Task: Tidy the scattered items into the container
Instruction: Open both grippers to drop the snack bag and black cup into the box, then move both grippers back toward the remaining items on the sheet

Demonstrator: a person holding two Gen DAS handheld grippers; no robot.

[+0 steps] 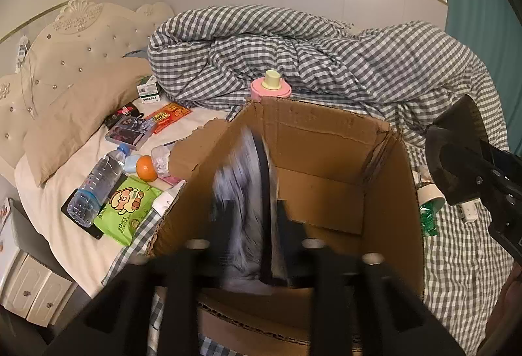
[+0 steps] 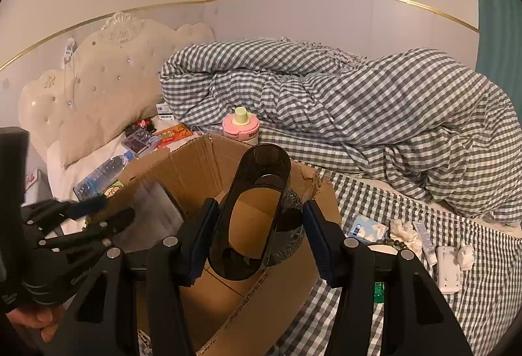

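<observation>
An open cardboard box (image 1: 329, 140) stands on the bed; it also shows in the right wrist view (image 2: 195, 160). My left gripper (image 1: 253, 219) is over the box mouth with a blurred grey-and-white flat item (image 1: 241, 193) between its fingers, which stand apart. My right gripper (image 2: 257, 225) holds a dark translucent plastic cup (image 2: 257, 212) over the box, with a gap at its right finger. The right gripper also shows at the right edge of the left wrist view (image 1: 456, 167).
Left of the box lie a water bottle (image 1: 96, 183), an orange (image 1: 146, 168), a green wipes pack (image 1: 125, 209), cards and snack packs. A pink-lidded cup (image 1: 270, 88) stands behind the box. A checked duvet (image 1: 326, 62) is heaped behind. Small items (image 2: 450, 264) lie right.
</observation>
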